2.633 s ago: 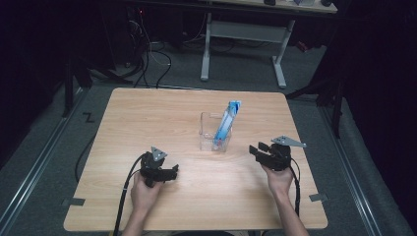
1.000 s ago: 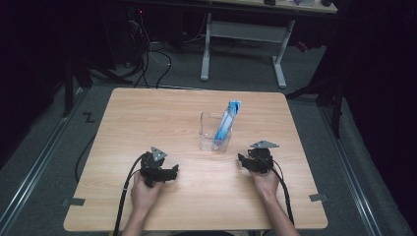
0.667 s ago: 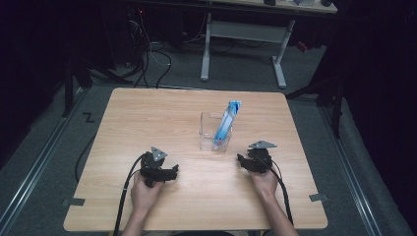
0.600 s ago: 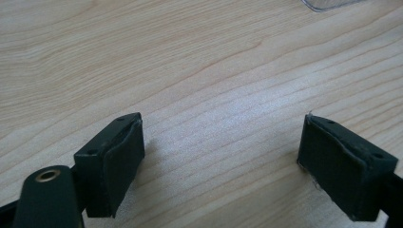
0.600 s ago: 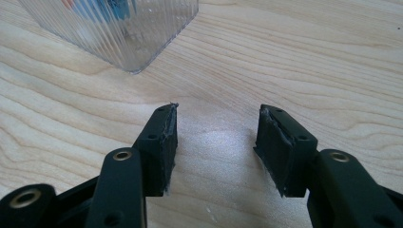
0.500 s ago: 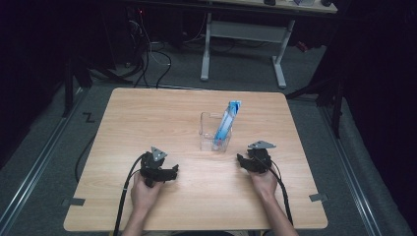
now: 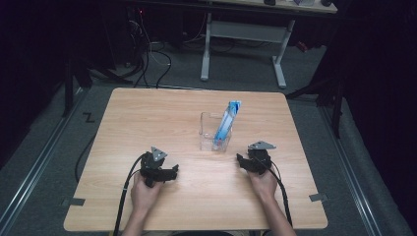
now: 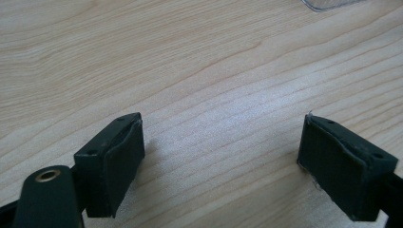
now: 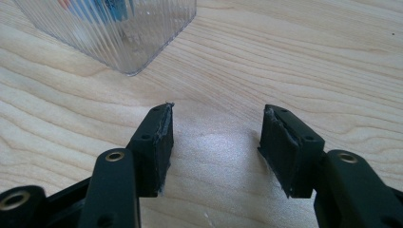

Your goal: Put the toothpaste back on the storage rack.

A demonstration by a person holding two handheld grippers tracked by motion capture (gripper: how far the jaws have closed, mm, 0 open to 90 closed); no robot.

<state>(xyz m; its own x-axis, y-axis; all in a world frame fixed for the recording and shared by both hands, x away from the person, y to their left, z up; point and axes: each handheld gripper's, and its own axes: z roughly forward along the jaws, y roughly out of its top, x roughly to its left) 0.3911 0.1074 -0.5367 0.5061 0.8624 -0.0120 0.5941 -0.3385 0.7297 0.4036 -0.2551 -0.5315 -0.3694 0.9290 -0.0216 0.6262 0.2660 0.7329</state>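
Two grippers rest low over the wooden table (image 7: 147, 113), one in each of my hands, and both are released with nothing in them. My left gripper (image 8: 223, 156) has its jaws spread wide, bare wood grain between the pads; in the high view it sits at about seven o'clock on the table (image 7: 169, 173). My right gripper (image 9: 214, 142) stands parted a good way too, its jaws just having been opening, and only tabletop lies between them; in the high view it is at about five o'clock (image 7: 242, 161).

Compared with the picture from a couple of seconds back, my right hand has come inward and toward the clear container (image 7: 215, 132), where before it was farther out near the table's right edge. My left hand has kept its place.

At the table's centre stands the container, a clear ribbed box, upright. A blue-and-white tube (image 7: 227, 123) leans in it, its top sticking out above the rim toward one o'clock. From my right gripper the box corner (image 9: 128, 33) lies at about eleven o'clock, near but apart from the jaw tips. From my left gripper a sliver of its base (image 8: 332, 4) shows at one o'clock.
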